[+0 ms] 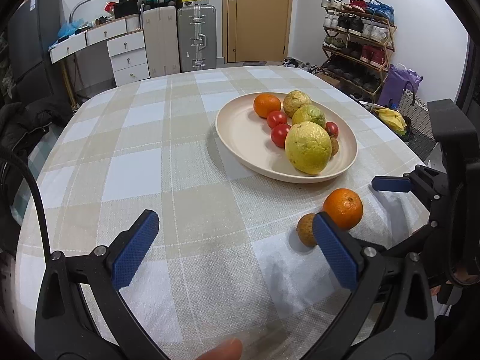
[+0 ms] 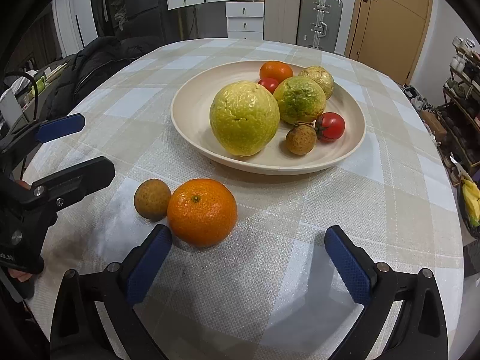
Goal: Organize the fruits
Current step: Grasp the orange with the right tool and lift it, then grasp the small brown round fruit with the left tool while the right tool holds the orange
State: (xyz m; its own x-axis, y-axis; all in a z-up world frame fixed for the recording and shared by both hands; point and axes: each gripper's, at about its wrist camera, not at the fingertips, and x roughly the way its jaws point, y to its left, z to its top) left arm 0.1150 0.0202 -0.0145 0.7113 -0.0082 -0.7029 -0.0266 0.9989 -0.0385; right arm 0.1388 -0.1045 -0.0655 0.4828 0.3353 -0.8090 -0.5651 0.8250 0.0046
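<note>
Right wrist view: plate [image 2: 192, 114] mostly filled; orange [image 2: 201, 211], small brown fruit [image 2: 152, 199] left on table [image 2: 300, 225] near its front edge; both claws wide, empty: right claw [image 2: 248, 237], left claw [image 1: 235, 223]

In the left wrist view, the right pad [image 1: 336, 250] of the left tongs [image 1: 235, 249] covers part of the small brown fruit [image 1: 305, 229] on the table [image 1: 180, 150]. The big yellow fruit [image 1: 308, 147] on the plate [image 1: 237, 132] hides most of another brown fruit [image 1: 334, 148] and part of a tomato [image 1: 332, 129]. A blurred fingertip [image 1: 223, 351] is cut off at the bottom edge. In the right wrist view, a tomato [image 2: 268, 84] sits half hidden behind the fruits.
</note>
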